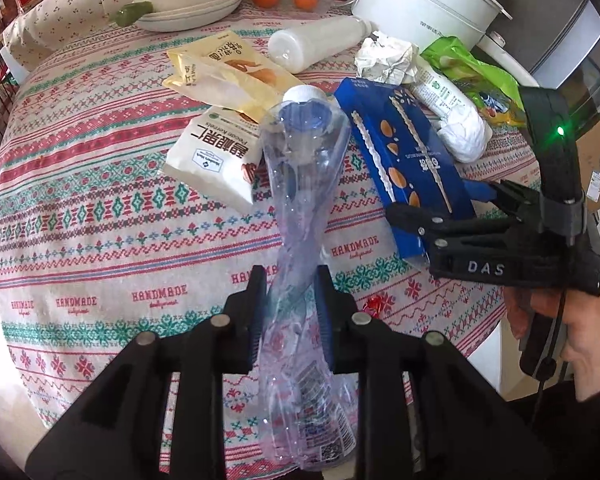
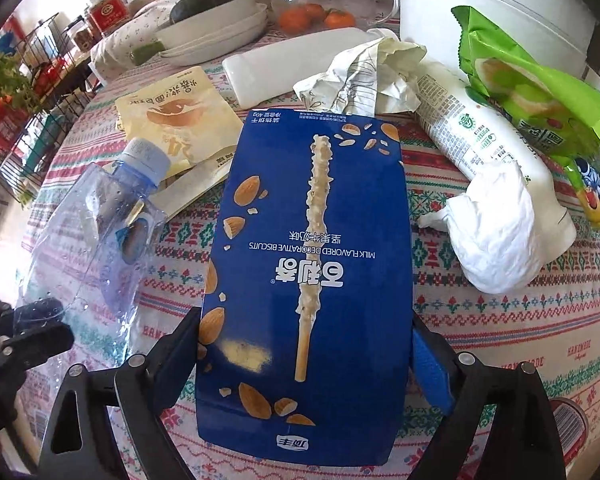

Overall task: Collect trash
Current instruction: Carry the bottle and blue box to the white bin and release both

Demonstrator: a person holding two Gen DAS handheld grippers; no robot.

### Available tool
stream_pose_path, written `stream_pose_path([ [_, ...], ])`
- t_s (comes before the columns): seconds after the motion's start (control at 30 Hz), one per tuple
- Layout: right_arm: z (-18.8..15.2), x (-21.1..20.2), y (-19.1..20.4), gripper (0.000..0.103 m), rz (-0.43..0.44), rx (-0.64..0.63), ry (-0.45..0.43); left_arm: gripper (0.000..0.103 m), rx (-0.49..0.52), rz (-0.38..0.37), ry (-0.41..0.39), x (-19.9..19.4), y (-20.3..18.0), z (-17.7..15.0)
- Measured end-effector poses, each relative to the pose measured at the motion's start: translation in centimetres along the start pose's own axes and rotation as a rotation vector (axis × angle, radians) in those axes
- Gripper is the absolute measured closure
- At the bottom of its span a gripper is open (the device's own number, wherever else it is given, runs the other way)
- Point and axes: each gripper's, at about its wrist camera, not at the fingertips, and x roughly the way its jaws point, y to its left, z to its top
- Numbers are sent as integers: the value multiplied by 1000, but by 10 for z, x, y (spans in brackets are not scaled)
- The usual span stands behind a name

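Crushed clear water bottle point(image 1: 300, 216) clamped between the left tongs point(image 1: 290, 312), cap end pointing away, raised over the patterned worktop point(image 1: 100, 248). Just right of the bottle, blue biscuit box point(image 2: 308, 264) gripped at its sides by the right tongs point(image 2: 306, 356). Beyond the box: crumpled paper point(image 2: 364, 80), white milk bottle point(image 2: 292, 68), yellow snack bag point(image 2: 176, 120). Right of the box: white tissue wad point(image 2: 496, 232), green wrapper point(image 2: 540, 92).
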Motion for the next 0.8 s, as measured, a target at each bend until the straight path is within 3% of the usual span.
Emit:
stream_pose_path([
  [0.33,-13,-67,-9,10,140,17,-85,85,-26,21,-150,-51,-14,-3],
  [0.53,-41,-131,-30,10,215,58,-164,85,16,-44,-251,-89,-43,-18],
  [0.8,-90,-201,-81,10,219,119,-251,84,141,-141,-323,-108,-110,-36],
])
